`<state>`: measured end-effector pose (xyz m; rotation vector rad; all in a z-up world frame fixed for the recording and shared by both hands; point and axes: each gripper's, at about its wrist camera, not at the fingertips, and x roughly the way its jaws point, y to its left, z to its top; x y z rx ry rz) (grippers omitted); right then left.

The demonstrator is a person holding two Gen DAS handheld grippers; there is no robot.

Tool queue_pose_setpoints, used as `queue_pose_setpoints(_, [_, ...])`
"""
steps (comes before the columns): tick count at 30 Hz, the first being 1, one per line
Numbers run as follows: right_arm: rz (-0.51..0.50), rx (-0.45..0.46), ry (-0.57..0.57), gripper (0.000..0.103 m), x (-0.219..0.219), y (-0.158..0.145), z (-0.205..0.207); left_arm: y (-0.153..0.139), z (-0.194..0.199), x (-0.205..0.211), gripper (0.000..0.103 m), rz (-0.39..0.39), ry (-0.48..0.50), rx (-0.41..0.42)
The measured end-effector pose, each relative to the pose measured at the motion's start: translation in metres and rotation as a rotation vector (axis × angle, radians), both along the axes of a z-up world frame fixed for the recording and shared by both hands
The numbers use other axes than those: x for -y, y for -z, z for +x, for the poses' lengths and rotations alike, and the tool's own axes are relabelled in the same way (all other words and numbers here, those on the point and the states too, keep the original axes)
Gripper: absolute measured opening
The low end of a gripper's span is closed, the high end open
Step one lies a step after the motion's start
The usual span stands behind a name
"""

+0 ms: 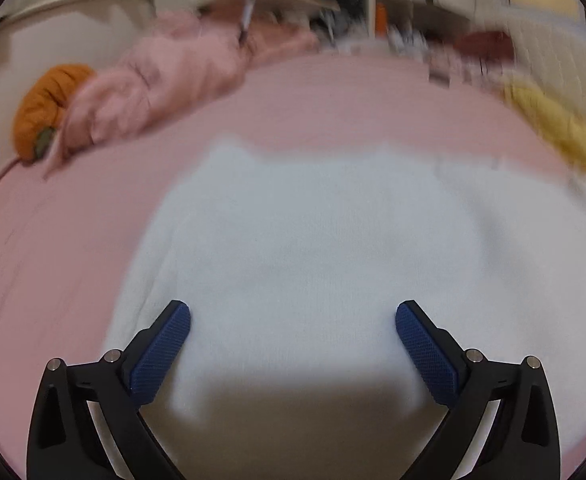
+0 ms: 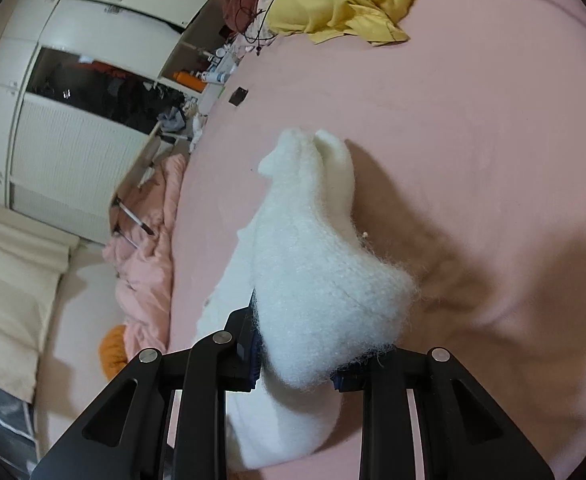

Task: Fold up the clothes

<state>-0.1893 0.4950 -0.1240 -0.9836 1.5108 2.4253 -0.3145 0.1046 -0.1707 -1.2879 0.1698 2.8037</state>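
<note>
A fuzzy white knit garment (image 1: 333, 248) lay spread on the smooth pink bed sheet (image 1: 73, 240). The left claw (image 1: 293, 320) hung over it with its blue, cross-hatched pads (image 1: 161, 356) spread wide and nothing between them. The right claw (image 2: 297, 364) pinched a thick, hairy fold of the same white knit (image 2: 317, 280), which bulged up and trailed away over the sheet. A crumpled yellow cloth (image 2: 345, 4) lay well apart at the far edge.
</note>
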Motion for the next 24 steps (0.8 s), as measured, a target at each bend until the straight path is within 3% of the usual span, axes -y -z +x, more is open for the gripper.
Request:
queue_pose_setpoints(1, [0.015,-0.001,-0.007,0.026,0.002,-0.003,-0.001,0.005,-0.001,0.003,0.103,-0.013,0.021,0.019])
queue_pose_setpoints(7, [0.177,0.001,-0.078,0.023,0.031,-0.036,-0.014,-0.033,0.014,0.028,0.102,0.139,-0.011,0.015])
queue_pose_setpoints(10, [0.284,-0.010,-0.156,0.022,0.060,-0.059,-0.029,-0.043,0.057,0.068,0.102,0.248,-0.054,-0.005])
queue_pose_setpoints(16, [0.421,-0.076,-0.328,0.021,0.152,-0.103,-0.070,-0.043,0.148,0.154,0.102,0.283,-0.203,-0.047])
queue_pose_setpoints(18, [0.534,-0.106,-0.421,0.021,0.204,-0.113,-0.080,-0.043,0.175,0.181,0.102,0.291,-0.253,-0.065])
queue_pose_setpoints(21, [0.662,-0.140,-0.589,0.021,0.285,-0.103,-0.085,-0.042,0.187,0.207,0.102,0.324,-0.335,-0.118])
queue_pose_setpoints(24, [0.811,-0.083,-0.791,0.021,0.359,-0.054,-0.082,-0.038,0.179,0.220,0.102,0.375,-0.369,-0.128])
